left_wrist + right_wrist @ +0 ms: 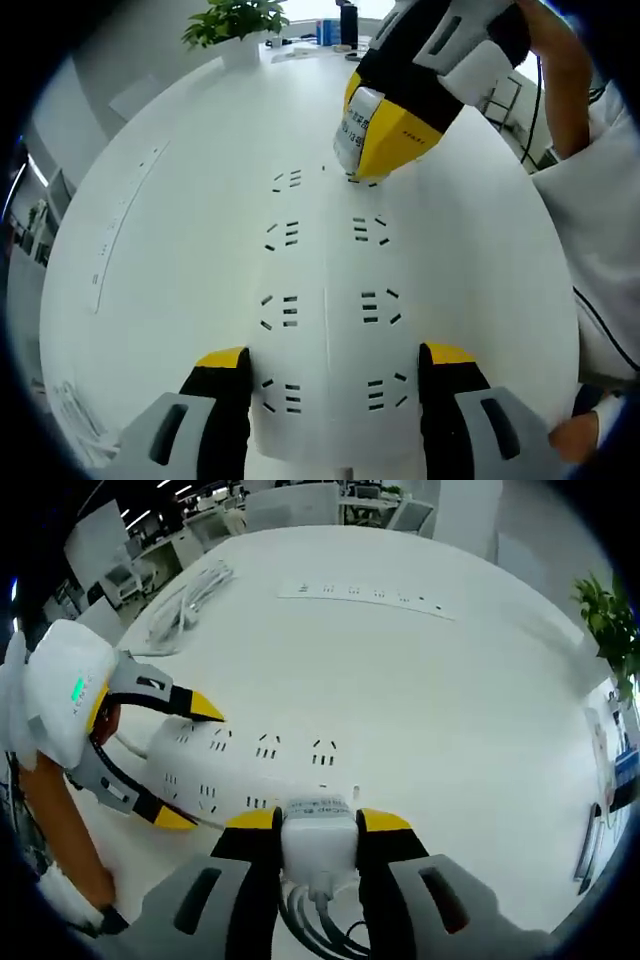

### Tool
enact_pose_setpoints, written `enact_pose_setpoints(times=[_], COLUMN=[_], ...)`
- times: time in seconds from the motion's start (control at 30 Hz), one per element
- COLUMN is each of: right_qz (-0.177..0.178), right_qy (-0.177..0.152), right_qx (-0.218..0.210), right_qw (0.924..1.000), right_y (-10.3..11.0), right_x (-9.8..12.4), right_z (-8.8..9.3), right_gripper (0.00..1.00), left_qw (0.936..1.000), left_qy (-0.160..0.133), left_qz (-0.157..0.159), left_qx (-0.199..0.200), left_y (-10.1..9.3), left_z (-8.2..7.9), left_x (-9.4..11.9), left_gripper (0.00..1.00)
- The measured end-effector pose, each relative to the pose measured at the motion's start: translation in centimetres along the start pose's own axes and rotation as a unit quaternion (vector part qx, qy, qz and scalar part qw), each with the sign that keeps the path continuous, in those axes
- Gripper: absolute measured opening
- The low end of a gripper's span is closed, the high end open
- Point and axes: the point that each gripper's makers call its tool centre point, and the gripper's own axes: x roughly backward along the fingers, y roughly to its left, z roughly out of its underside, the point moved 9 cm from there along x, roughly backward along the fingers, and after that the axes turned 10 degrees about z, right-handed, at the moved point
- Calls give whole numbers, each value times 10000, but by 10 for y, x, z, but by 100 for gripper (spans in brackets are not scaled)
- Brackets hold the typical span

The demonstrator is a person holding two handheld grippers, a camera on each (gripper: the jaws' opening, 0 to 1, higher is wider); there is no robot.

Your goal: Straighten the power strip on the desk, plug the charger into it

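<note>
Left tool [330, 385] straddles the power strip [325, 300] on the bench [180, 220], jaws apparently touching its sides; right tool [318, 825] (jaws closed) clamps the charger [318, 840] onto the strip.

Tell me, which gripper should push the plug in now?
The right gripper. It is shut on the white charger right over the power strip's sockets, while the left gripper straddles the strip's end, steadying it.

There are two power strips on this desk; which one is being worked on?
The near power strip, gripped at one end by the left gripper, with the charger pressed onto it. The other strip lies untouched far across the desk.
</note>
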Motion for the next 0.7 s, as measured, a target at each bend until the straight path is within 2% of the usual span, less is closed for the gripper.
enact_pose_setpoints(times=[0.2, 0.3, 0.43, 0.53, 0.57, 0.6, 0.63, 0.7], right_qz=[-20, 130, 193, 297, 316, 247, 203, 170], right_qy=[32, -50, -68, -63, -71, 180, -15, -56], right_qx=[-80, 64, 46, 251, 239, 224, 210, 103], right_qw=[10000, 9999, 9998, 9992, 9992, 9993, 9996, 9998], right_y=[0, 5, 8, 13, 14, 14, 13, 14], right_x=[-3, -1, 0, 1, -4, -7, -3, -5], right_z=[-9, -6, -3, 3, 6, 9, 7, 5], right_gripper=[28, 28, 28, 28, 28, 28, 28, 28], left_qw=[10000, 10000, 10000, 10000, 10000, 10000, 10000, 10000], left_qy=[-11, -2, 11, 4, 2, -3, -13, -28], left_qz=[6, 8, 9, 12, 13, 12, 12, 12], left_qx=[-8, -8, -7, -10, -11, -19, -8, -20], left_y=[-1, -1, -1, -1, -1, -1, 0, 0], left_z=[0, 0, 0, 0, 0, 0, 0, 0], left_x=[-1, -1, -1, -1, -1, -1, -1, -1], left_gripper=[69, 69, 69, 69, 69, 69, 69, 69])
